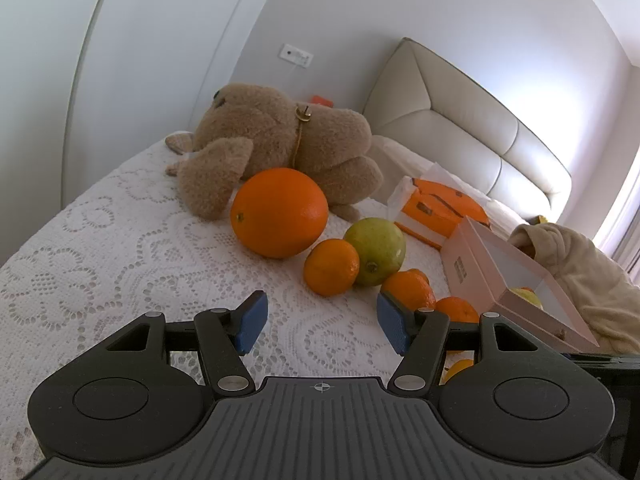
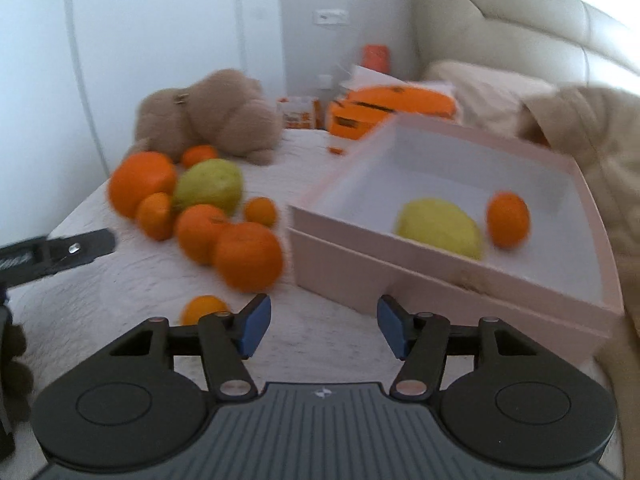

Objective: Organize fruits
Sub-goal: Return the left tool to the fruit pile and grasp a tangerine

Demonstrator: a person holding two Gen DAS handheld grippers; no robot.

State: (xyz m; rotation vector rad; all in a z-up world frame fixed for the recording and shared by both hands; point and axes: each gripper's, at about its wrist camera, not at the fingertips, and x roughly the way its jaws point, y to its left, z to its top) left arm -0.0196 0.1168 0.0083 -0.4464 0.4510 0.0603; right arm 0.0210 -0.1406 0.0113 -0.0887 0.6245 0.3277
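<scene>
A large orange (image 1: 279, 213), a green fruit (image 1: 375, 251) and several small mandarins (image 1: 331, 267) lie on the white lace cover. My left gripper (image 1: 320, 322) is open and empty, just short of them. In the right wrist view the same pile (image 2: 208, 208) lies left of a pink box (image 2: 400, 276), which holds a yellow-green fruit (image 2: 440, 227) and a mandarin (image 2: 507, 220). My right gripper (image 2: 320, 326) is open and empty before the box's front wall. One small mandarin (image 2: 202, 307) lies by its left finger. The left gripper's finger (image 2: 76, 248) shows at the left.
A brown plush toy (image 1: 276, 144) lies behind the fruit. An orange package (image 1: 440, 208) and a beige garment (image 1: 580, 276) lie near the box (image 1: 516, 284). A cream padded headboard (image 1: 460, 120) stands behind. The bed edge runs along the left.
</scene>
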